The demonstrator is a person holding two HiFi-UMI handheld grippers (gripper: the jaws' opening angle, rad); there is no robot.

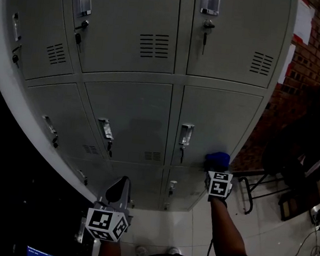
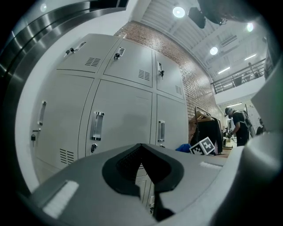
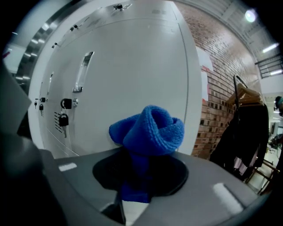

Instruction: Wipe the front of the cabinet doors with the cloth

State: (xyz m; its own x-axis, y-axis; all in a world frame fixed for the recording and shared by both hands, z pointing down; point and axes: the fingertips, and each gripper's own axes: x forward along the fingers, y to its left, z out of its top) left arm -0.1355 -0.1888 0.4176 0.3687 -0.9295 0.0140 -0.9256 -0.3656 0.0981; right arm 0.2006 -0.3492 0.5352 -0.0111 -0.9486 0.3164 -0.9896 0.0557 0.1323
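A grey metal locker cabinet with several doors fills the head view. My right gripper is shut on a bunched blue cloth, which presses against the lower right door, just right of that door's handle. The blue cloth shows just above the marker cube. My left gripper hangs lower, off the cabinet, with its jaws together and nothing between them. In the left gripper view the doors stand ahead, apart from the jaws.
A brick wall runs to the right of the cabinet. A dark chair and clothes rack stand on the tiled floor at the right. Keys hang from several door locks. A person stands far off.
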